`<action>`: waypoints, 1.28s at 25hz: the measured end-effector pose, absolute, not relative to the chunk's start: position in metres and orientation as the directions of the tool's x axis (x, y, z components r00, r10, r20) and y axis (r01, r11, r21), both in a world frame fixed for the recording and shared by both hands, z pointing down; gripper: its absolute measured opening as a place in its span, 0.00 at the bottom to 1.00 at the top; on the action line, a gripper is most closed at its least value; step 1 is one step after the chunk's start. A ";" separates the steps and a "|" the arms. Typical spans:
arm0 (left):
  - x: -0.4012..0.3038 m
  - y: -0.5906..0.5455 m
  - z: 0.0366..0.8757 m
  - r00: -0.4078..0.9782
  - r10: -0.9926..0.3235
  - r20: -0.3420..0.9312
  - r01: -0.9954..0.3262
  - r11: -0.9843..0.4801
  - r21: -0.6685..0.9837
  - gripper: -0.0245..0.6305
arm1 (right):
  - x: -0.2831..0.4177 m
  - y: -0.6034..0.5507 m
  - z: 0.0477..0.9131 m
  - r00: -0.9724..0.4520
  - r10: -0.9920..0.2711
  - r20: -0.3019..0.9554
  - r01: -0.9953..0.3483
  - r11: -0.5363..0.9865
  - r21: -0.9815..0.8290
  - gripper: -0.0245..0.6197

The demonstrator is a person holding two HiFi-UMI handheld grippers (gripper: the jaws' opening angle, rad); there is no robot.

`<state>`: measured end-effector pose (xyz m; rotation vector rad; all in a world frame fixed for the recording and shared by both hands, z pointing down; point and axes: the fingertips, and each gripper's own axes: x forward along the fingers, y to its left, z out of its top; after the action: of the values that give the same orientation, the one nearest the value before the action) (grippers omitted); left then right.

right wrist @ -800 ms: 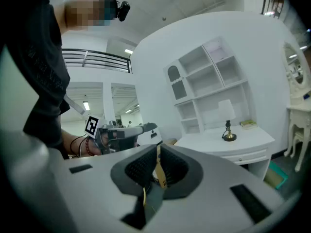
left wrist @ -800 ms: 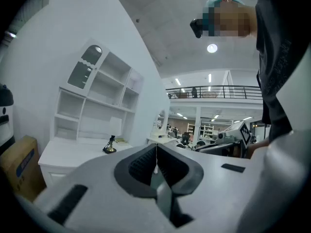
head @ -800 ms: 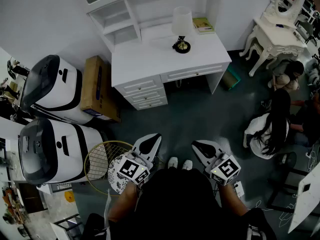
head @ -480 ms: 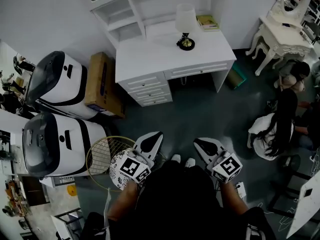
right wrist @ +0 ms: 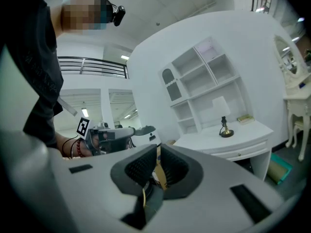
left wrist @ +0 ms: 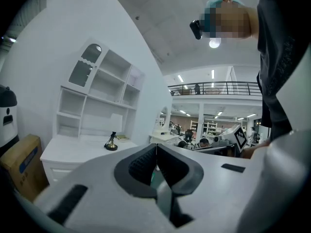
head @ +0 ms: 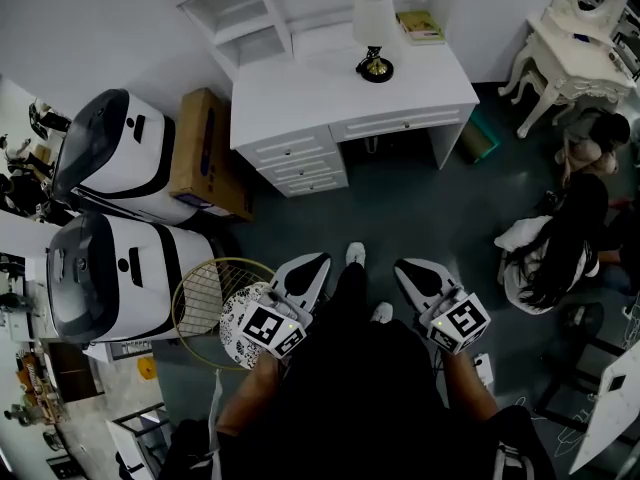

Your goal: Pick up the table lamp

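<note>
Since the earlier frames we have put one foot forward: one shoe [head: 355, 253] now leads the other shoe [head: 381, 312] on the dark floor [head: 400, 208]. The whole room has also slid a little in the head view.

Closest to us, the left tool [head: 312, 265] and the right tool [head: 410, 271] are held level in front of our body, one on each side of the shoes. In the left gripper view, the left tool [left wrist: 156, 147] has its jaws pressed together at the tips. In the right gripper view, the right tool [right wrist: 158, 149] is likewise fully closed, and neither tool grips anything.

Just left of the left tool, a round wire-mesh frame [head: 205, 303] lies on the floor. Beyond it stand two white machines with dark tops [head: 110, 278] [head: 120, 158], and a cardboard box [head: 205, 153] leans beside the farther one.

Across the open floor is the white table [head: 320, 88]. The table lamp [head: 374, 40] stands upright near its back edge, well apart from both tools, with a pale shade above a dark and brass base. Both gripper views show it there too [left wrist: 111, 142] [right wrist: 224, 127]. A book [head: 421, 26] lies just right of the lamp. White shelves [head: 240, 18] rise behind the table's left part.
</note>
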<state>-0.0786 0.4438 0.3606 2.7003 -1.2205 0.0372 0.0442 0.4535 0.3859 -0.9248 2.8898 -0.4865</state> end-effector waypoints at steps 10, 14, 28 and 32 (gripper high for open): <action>-0.092 0.387 0.364 0.658 -0.750 0.068 -0.747 -0.639 0.185 0.07 | 0.042 0.401 0.391 -0.787 -0.610 0.095 -0.601 0.721 -0.344 0.10; -0.105 0.354 0.367 0.657 -0.751 0.062 -0.745 -0.634 0.206 0.07 | 0.030 0.373 0.386 -0.789 -0.605 0.105 -0.600 0.723 -0.343 0.10; -0.142 0.239 0.365 0.693 -0.720 0.044 -0.711 -0.671 0.210 0.07 | -0.013 0.271 0.382 -0.764 -0.628 0.147 -0.632 0.683 -0.366 0.10; -0.149 0.222 0.369 0.712 -0.701 0.042 -0.690 -0.686 0.231 0.07 | -0.023 0.253 0.382 -0.751 -0.641 0.159 -0.648 0.671 -0.359 0.10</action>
<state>-0.1490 0.2217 0.3692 2.6888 -1.1098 -0.0729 -0.0234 0.2531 0.3820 -1.1146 2.8893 -0.6324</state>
